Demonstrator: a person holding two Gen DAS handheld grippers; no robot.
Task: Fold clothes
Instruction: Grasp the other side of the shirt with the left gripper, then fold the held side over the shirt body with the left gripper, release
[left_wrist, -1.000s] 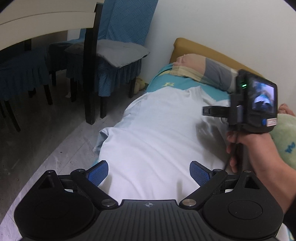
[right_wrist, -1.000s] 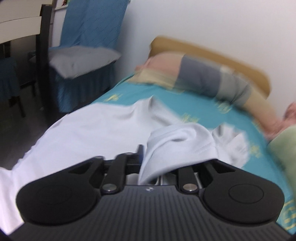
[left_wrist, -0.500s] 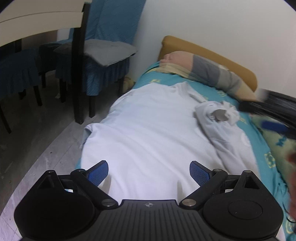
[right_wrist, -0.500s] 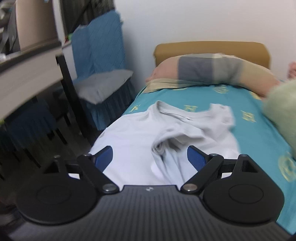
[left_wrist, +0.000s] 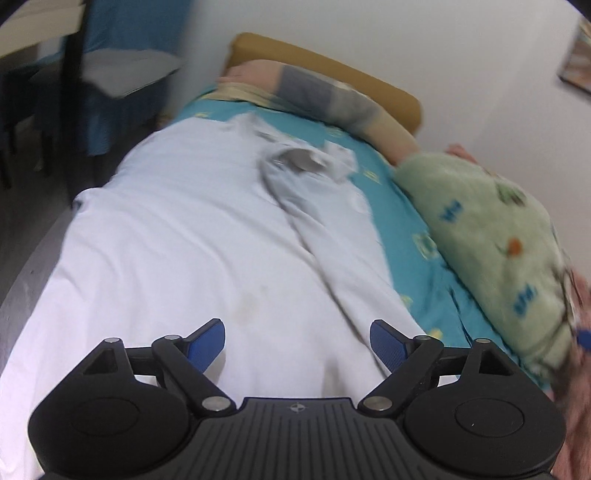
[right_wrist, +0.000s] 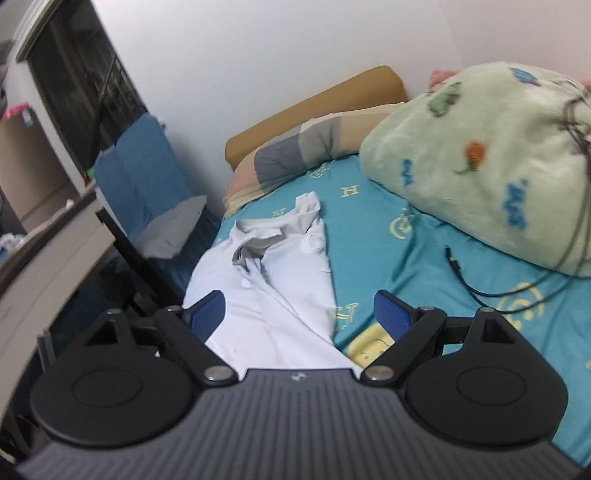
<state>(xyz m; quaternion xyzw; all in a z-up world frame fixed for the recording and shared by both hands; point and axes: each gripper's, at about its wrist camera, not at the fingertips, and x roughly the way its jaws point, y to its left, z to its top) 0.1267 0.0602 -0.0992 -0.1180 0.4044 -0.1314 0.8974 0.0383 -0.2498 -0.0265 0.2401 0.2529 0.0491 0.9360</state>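
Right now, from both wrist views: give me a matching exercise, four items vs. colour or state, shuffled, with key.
Column 1:
1. white shirt
2. fleece blanket
3. black cable
4. left gripper

Column 2:
A. open, holding nothing
B. pale green with blue and orange prints, bunched by the wall
C. spread along the bed, one side folded inward
D. loose on the teal sheet, plug end free

Pairs: 1-C, 2-B, 3-D, 4-A
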